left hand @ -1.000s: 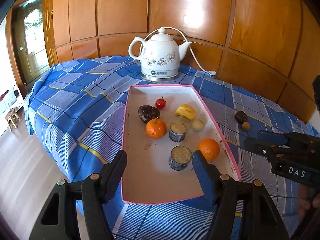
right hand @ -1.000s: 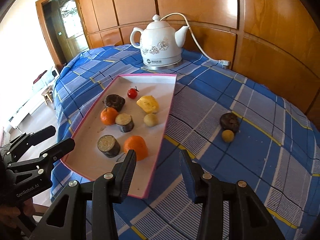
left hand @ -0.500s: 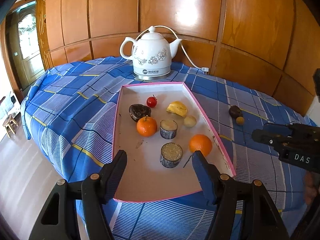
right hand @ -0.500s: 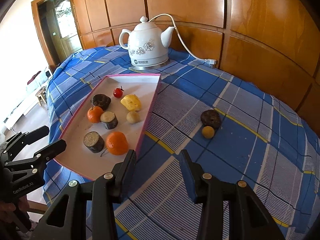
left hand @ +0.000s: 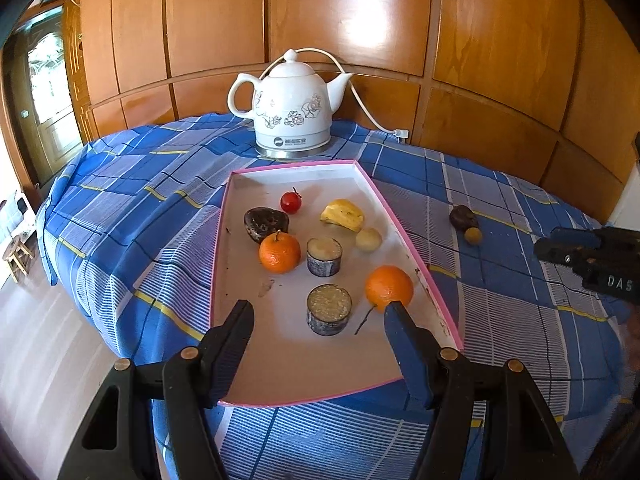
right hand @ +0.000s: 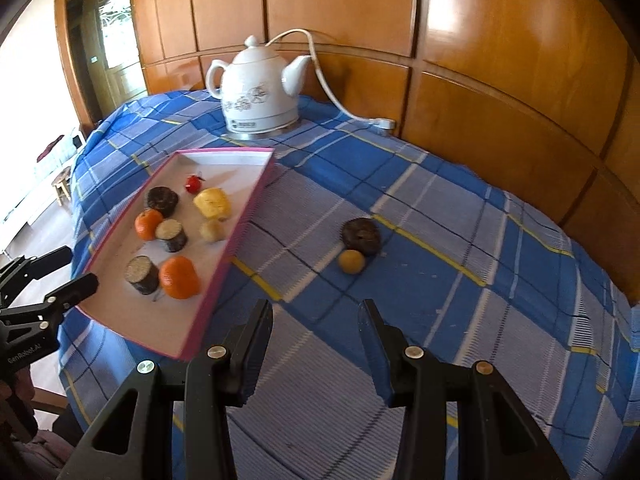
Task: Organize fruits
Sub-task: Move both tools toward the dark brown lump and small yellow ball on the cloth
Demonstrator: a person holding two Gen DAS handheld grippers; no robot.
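The black left gripper (left hand: pixel 318 312) hangs with jaws apart above the near end of a shallow pink-rimmed white tray (left hand: pixel 412 258); its right finger cuts off part of the nearer round orange (left hand: pixel 389 287). The black right gripper (right hand: pixel 316 312), also spread wide and holding nothing, hovers over the blue plaid cloth-covered surface (right hand: pixel 440 208), where a dark brown wrinkled fruit (right hand: pixel 361 235) touches a small yellow round fruit (right hand: pixel 351 261). Farther back, the white floral electric kettle (left hand: pixel 290 114) bears an unreadable logo. Glossy wood panelling (left hand: pixel 480 40) lines the room.
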